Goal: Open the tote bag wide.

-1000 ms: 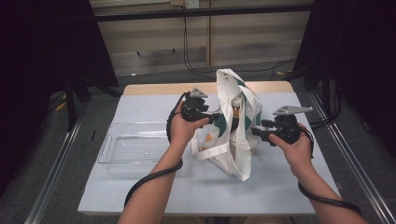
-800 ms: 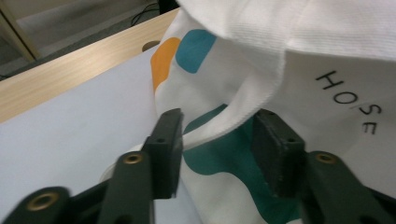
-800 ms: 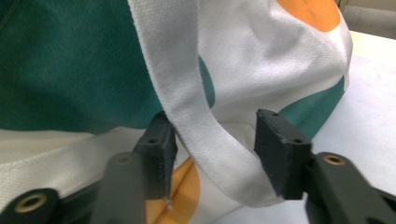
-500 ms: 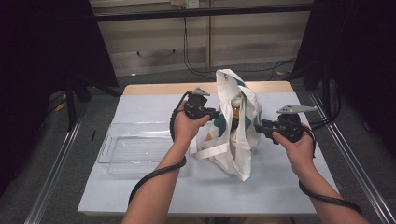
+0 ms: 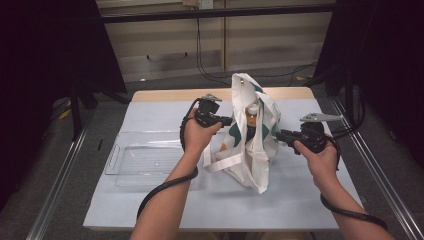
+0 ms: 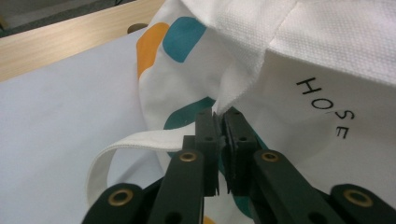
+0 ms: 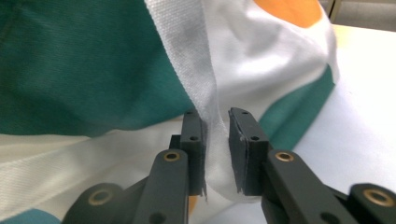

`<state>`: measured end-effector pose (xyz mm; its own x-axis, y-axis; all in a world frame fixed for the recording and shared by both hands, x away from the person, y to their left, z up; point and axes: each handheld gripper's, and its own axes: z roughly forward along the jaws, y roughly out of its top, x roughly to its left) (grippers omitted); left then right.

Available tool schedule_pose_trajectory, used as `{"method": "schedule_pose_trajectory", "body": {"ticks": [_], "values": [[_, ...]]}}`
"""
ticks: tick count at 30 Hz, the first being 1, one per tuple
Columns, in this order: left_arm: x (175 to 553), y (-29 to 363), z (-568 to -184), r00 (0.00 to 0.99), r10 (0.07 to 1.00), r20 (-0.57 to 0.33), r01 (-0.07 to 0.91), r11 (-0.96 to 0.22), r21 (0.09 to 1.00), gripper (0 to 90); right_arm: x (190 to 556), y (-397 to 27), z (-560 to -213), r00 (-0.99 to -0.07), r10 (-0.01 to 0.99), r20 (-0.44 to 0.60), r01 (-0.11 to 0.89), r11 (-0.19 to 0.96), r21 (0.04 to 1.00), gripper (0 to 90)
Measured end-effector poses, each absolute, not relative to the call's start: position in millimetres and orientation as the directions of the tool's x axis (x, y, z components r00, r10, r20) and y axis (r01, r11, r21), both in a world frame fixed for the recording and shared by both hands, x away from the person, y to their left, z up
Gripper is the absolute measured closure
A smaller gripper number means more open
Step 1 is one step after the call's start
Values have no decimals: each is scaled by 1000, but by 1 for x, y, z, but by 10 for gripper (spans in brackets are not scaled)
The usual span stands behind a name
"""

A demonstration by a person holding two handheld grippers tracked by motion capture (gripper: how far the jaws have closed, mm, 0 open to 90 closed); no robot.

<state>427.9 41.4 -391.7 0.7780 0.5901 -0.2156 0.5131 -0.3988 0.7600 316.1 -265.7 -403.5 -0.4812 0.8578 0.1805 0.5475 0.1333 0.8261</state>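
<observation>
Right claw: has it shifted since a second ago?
Yes. The right claw has slid left, away from the table's right edge, closing in on the tote bag, jaws closing around its fabric.

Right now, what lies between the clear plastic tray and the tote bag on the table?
In the high view, the left hand with its tool lies between tray and tote bag.

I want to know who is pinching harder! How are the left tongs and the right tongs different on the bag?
The left tongs are squeezed shut on a fold of the bag; the right tongs have just been closing, with a small gap around the cloth. Seen from above, left grips the bag's left side, right its right side. Both are black and low against the bag.
</observation>
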Motion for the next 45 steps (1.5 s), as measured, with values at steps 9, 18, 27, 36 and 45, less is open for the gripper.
{"method": "schedule_pose_trajectory", "body": {"ticks": [9, 18, 27, 36, 45], "values": [[433, 54, -394, 727, 637, -255, 569, -352, 743, 881, 314, -284, -418, -430, 873, 230, 586, 76, 807, 792], [436, 58, -401, 699, 663, -268, 597, -336, 728, 880, 313, -294, -437, -398, 885, 241, 624, 69, 779, 802], [436, 62, -401, 689, 675, -265, 605, -334, 723, 881, 312, -298, -452, -383, 894, 233, 647, 79, 759, 825], [436, 64, -401, 679, 682, -272, 615, -324, 719, 881, 308, -306, -463, -373, 897, 237, 667, 81, 741, 832], [433, 60, -401, 698, 655, -290, 603, -318, 732, 876, 306, -301, -452, -381, 893, 238, 640, 69, 765, 741]]}}
